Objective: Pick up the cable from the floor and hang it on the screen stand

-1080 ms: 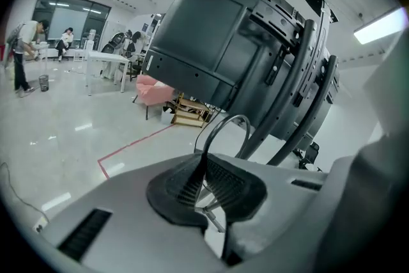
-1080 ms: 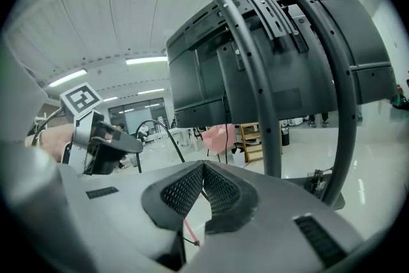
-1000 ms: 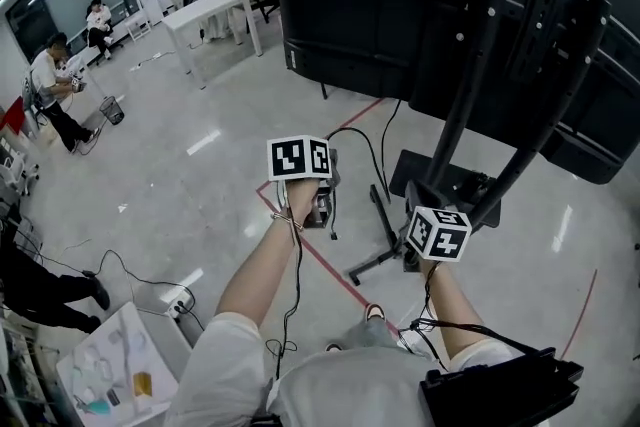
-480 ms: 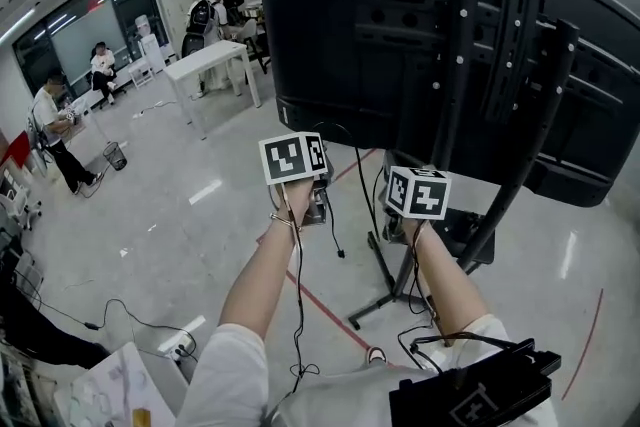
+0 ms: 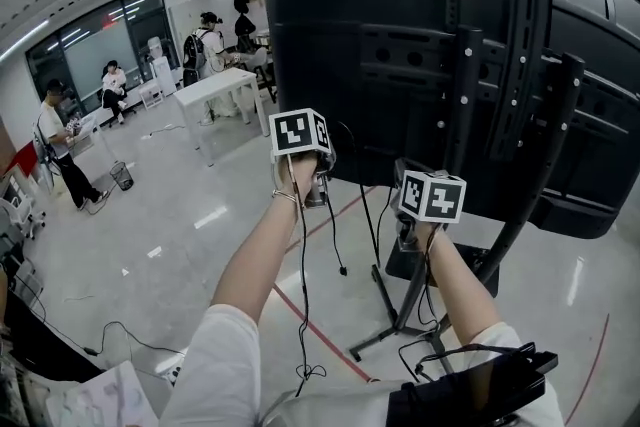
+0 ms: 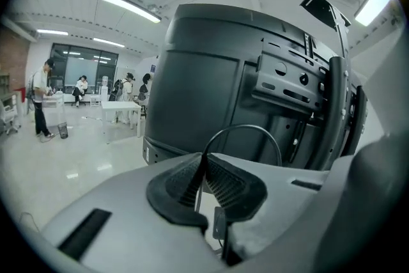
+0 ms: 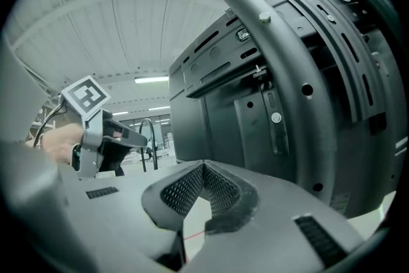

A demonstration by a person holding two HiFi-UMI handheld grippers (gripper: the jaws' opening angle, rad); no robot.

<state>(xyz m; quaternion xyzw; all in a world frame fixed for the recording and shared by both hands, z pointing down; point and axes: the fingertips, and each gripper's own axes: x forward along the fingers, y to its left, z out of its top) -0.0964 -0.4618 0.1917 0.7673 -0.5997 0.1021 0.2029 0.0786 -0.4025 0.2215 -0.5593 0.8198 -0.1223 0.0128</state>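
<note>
My left gripper [image 5: 317,187] is raised in front of the back of the big black screen [image 5: 380,35] and is shut on a thin black cable [image 5: 333,230]. In the left gripper view the cable [image 6: 246,130] loops up out of the closed pads [image 6: 220,185] and curves back down. Its loose end hangs below the gripper, above the floor. My right gripper [image 5: 405,237] is just to the right, close to the stand's upright posts [image 5: 455,115], shut with nothing between its jaws [image 7: 203,169]. The right gripper view shows the left gripper [image 7: 137,137] and the curved stand bracket [image 7: 307,54].
The stand's base legs [image 5: 385,340] spread on the shiny floor beneath my arms, crossed by a red tape line [image 5: 315,330]. A white table [image 5: 215,90] and several people are at the far left. Loose wires lie on the floor at lower left [image 5: 110,330].
Both grippers have risen from near the floor up to the back of the screen. The cable has come up with the left gripper, and the right gripper has moved closer to it.
</note>
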